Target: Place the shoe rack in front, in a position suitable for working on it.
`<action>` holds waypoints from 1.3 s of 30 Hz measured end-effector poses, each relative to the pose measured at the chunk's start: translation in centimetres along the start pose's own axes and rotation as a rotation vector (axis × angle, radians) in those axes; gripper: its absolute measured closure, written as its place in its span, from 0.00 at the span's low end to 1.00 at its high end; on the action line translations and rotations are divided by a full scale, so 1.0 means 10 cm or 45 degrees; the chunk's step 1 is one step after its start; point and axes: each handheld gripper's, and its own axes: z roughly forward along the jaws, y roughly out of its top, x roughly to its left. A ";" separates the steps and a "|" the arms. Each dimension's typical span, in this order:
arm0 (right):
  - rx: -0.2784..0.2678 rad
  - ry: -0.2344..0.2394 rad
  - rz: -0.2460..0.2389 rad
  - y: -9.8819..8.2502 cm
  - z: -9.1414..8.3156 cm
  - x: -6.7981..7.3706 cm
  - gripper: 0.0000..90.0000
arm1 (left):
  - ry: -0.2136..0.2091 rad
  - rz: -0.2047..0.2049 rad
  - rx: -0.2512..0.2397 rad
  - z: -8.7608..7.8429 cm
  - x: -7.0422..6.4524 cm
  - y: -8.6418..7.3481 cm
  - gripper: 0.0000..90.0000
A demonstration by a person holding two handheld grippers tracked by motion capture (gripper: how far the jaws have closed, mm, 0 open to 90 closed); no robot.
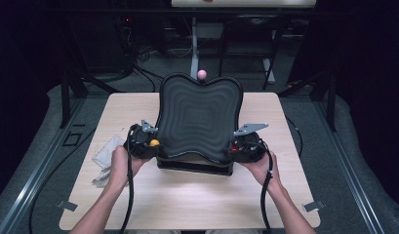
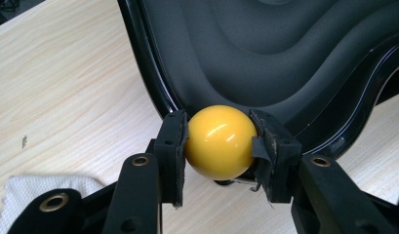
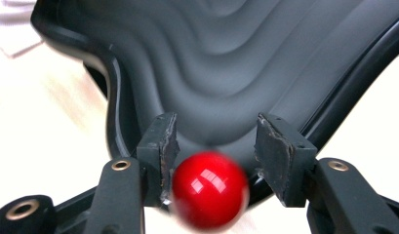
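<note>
- The left gripper is clamped on a yellow ball at the near left edge of the black rippled tray; both pads press its sides.
- The right gripper stands parted around a red ball; the ball touches one pad and clears the other, blurred, so probably loose and dropping.
- A pink ball sits at the tray's far rim.
- Judging progress: red seems just let go onto the tilted tray; yellow remains to release; a white cloth lies unused on the table.

Black claws, brass screws, trailing cables
</note>
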 end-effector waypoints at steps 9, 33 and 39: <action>0.030 -0.014 -0.051 -0.01 0.05 0.08 0.66 | 0.023 0.007 -0.005 -0.08 -0.03 -0.11 0.66; 0.000 0.059 -0.060 0.06 0.15 0.12 0.66 | 0.011 0.009 -0.011 -0.24 0.02 -0.30 0.66; 0.000 0.061 -0.062 0.07 0.17 0.16 0.66 | 0.009 0.003 -0.004 -0.26 0.05 -0.34 0.66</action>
